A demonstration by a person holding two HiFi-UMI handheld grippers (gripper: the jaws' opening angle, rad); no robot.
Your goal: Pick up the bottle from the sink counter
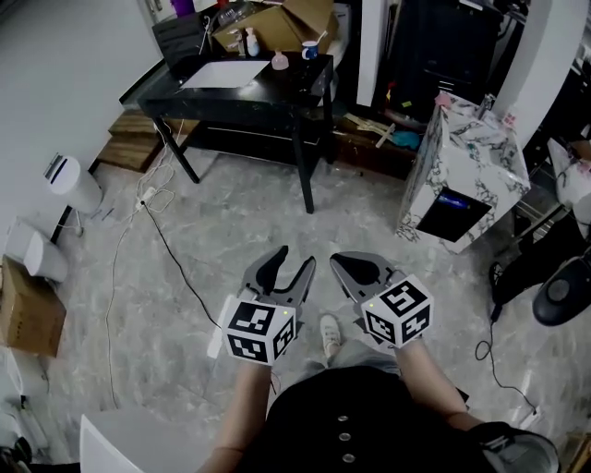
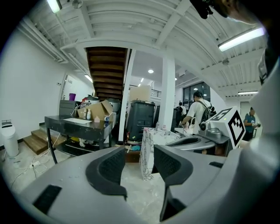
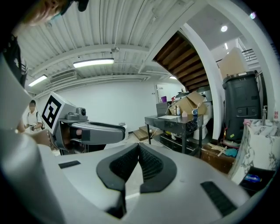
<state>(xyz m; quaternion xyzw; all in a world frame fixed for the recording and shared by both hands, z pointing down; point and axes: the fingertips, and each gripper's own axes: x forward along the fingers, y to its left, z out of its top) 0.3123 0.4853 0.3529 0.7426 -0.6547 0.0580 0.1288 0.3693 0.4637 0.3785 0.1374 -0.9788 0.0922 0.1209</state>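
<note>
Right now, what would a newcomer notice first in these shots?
Two grippers held out low in front of the person: the left gripper has jaws apart and empty, the right gripper has them closed on nothing. Beyond them a marbled sink cabinet stands at the right, and a black table with a cardboard box at the far left.

Black rectangular surface (image 1: 288,83): carries a flat white sheet (image 1: 224,73), a white plastic bottle (image 1: 251,42), a small pink object (image 1: 280,61), a blue-and-white cup (image 1: 310,50) and an open brown cardboard box (image 1: 268,26). White marble-patterned sink surface (image 1: 466,157): items on top too small to identify. Grey mottled floor (image 1: 240,231): black cable (image 1: 171,254), closed brown carton (image 1: 28,314), white cylindrical bin (image 1: 74,182)
</note>
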